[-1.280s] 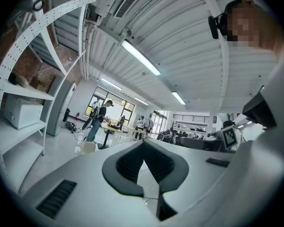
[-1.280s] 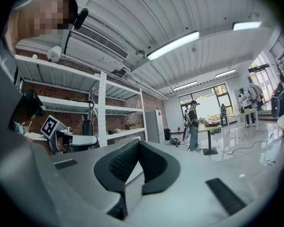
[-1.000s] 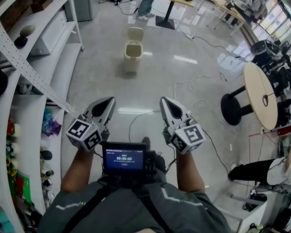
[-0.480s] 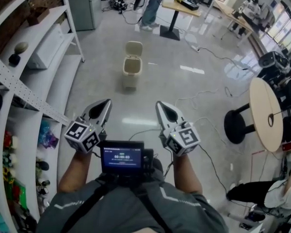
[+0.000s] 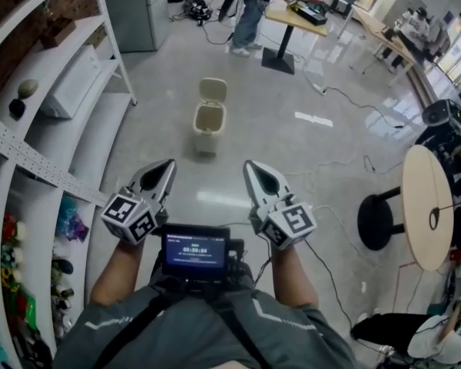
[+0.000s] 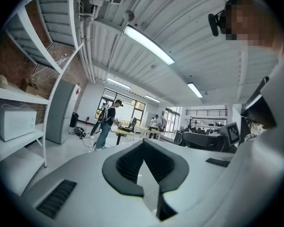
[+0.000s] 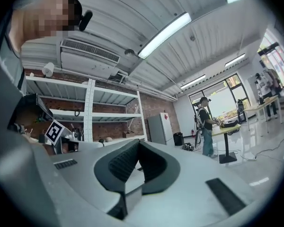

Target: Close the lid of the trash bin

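Well short of the trash bin, closing in.
Nearer than a second ago; lid upright behind the bin's mouth, left gripper and right gripper both clenched empty, out of reach yet.

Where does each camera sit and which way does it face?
Head view: on the person's head, looking down at the floor and the open trash bin; forearms, left gripper and right gripper show.
Left gripper view: on the left gripper, along its shut jaws, tilted up at the ceiling.
Right gripper view: on the right gripper, along its shut jaws, toward shelves.
Shared: all three show the standing person at a desk.
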`<state>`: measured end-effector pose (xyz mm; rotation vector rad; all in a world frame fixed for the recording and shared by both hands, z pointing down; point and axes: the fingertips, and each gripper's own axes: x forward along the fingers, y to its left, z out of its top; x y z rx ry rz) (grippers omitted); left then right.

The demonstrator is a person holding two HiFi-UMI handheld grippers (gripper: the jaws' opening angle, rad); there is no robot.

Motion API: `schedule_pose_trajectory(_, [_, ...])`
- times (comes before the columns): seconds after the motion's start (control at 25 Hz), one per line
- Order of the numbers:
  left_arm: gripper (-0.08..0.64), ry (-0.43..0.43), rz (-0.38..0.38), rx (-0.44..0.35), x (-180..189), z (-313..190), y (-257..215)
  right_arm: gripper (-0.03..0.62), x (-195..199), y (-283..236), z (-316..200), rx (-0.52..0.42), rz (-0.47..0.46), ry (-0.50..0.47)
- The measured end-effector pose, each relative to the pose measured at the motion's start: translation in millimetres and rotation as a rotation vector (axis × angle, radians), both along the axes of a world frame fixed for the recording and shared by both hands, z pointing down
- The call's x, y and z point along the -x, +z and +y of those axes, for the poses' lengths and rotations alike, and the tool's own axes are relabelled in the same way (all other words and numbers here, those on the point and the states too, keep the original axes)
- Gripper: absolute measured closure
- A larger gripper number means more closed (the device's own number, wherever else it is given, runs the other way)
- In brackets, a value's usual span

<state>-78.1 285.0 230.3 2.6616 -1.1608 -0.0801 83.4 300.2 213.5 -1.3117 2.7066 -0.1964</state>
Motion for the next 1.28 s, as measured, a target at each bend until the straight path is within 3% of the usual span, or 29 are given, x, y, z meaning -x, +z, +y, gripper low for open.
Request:
schedule_pose_trajectory(0.32, [0.566,0.017,0.027,-0.006,8.4,-97.3,0.6,0.583,3.7,16.0,-94.1,0.067,-0.052,0.05])
schedule_pose_trajectory(0.48, [0.566,0.032,0.101,0.013,25.6,-152.0,-12.7,0.583,26.8,7.0,-147.0,0.051,-0.071,0.041])
schedule_pose_trajectory(0.6, [0.566,0.071,0.035,-0.034,33.1,-190.6,-14.4,0.583,44.7,2.7,-186.4,0.049,-0.061,0.045])
schedule_pose_trajectory(0.68, [0.566,0.091,0.006,-0.024,41.3,-221.7,-4.1,0.583,53.6,2.7,-212.3,0.061,-0.057,0.064])
schedule_pose_trajectory(0.84, [0.566,0.113,0.053,0.038,57.5,-269.0,8.3,0.583,68.7,5.0,-249.5,0.087,-0.056,0.075])
schedule_pose_trajectory(1.0, [0.566,0.13,0.108,0.071,60.7,-299.1,8.9,0.583,70.2,4.0,-284.7,0.107,0.014,0.112])
schedule_pose_trajectory(1.28, [0.566,0.129,0.073,0.079,39.9,-353.7,18.0,0.583,53.5,17.5,-351.3,0.118,-0.02,0.082])
